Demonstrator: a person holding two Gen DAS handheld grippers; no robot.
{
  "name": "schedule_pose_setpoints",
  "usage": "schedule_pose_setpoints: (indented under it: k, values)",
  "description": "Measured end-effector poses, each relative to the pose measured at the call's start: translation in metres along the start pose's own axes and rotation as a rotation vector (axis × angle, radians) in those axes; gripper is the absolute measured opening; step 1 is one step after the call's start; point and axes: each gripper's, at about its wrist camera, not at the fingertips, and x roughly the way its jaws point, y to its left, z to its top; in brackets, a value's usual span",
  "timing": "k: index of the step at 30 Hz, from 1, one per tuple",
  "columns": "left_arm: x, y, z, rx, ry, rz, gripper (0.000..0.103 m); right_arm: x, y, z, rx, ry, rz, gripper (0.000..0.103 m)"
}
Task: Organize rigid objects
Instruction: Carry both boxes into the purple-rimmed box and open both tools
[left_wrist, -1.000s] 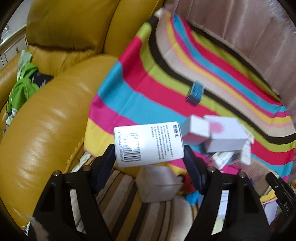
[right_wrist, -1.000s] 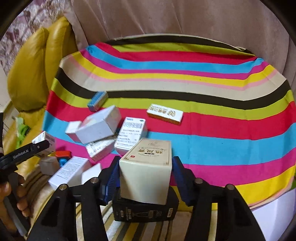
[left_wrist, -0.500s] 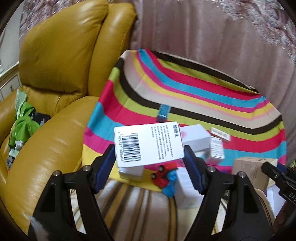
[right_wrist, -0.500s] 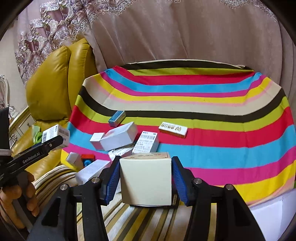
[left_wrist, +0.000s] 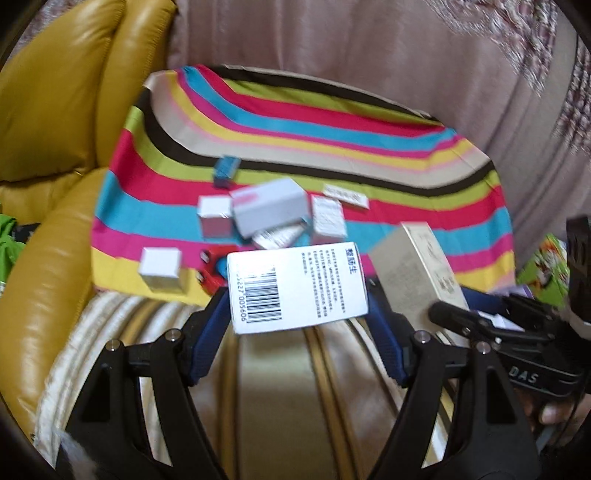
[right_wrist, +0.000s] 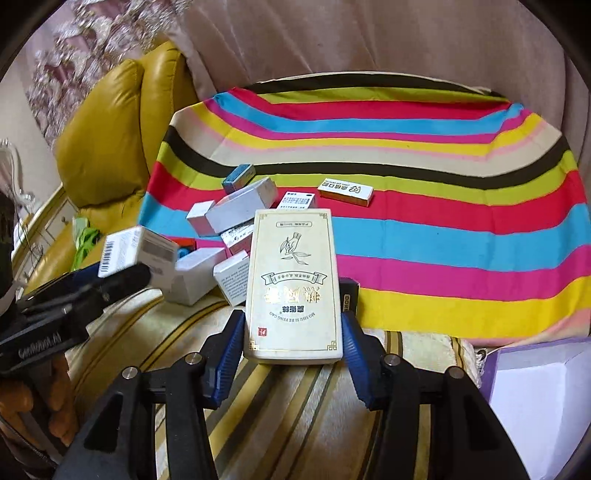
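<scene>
My left gripper (left_wrist: 295, 308) is shut on a white box with a barcode (left_wrist: 295, 284), held crosswise above a striped beige cushion (left_wrist: 273, 387). My right gripper (right_wrist: 293, 326) holds a cream box with gold print (right_wrist: 293, 273) lengthwise between its blue pads; its jaws are closing on it. The right wrist view shows the left gripper (right_wrist: 110, 280) and its white box (right_wrist: 136, 254) at the left edge. Seen from the left wrist, the cream box (left_wrist: 413, 273) is close on the right of the white one.
Several small boxes are piled (right_wrist: 240, 206) on the left of a bright striped cloth (right_wrist: 443, 236). A flat orange-edged box (right_wrist: 345, 191) and a blue box (right_wrist: 238, 174) lie apart. A black box (right_wrist: 349, 295) sits behind the cream one. A yellow armchair (left_wrist: 55, 110) stands left.
The left wrist view has swung right, from the armchair toward the box pile. The cream box now shows its long printed face instead of its end. Both boxes stay gripped.
</scene>
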Motion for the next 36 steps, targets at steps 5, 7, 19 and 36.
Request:
schedule_pose_setpoints:
  k: [5, 7, 19, 36]
  values:
    - [0.005, -0.012, -0.011, 0.023, 0.061, -0.037, 0.075, -0.007, -0.004, -0.006, 0.007, -0.011, 0.014, 0.052]
    - [0.004, -0.018, -0.014, 0.037, 0.066, -0.048, 0.075, -0.011, -0.008, -0.009, 0.02, -0.022, 0.009, 0.052]
    - [0.014, -0.059, -0.01, 0.129, 0.114, -0.131, 0.075, -0.046, -0.037, -0.025, 0.109, -0.087, -0.036, 0.052]
    - [0.042, -0.169, -0.002, 0.356, 0.19, -0.302, 0.075, -0.098, -0.122, -0.067, 0.344, -0.114, -0.258, 0.052]
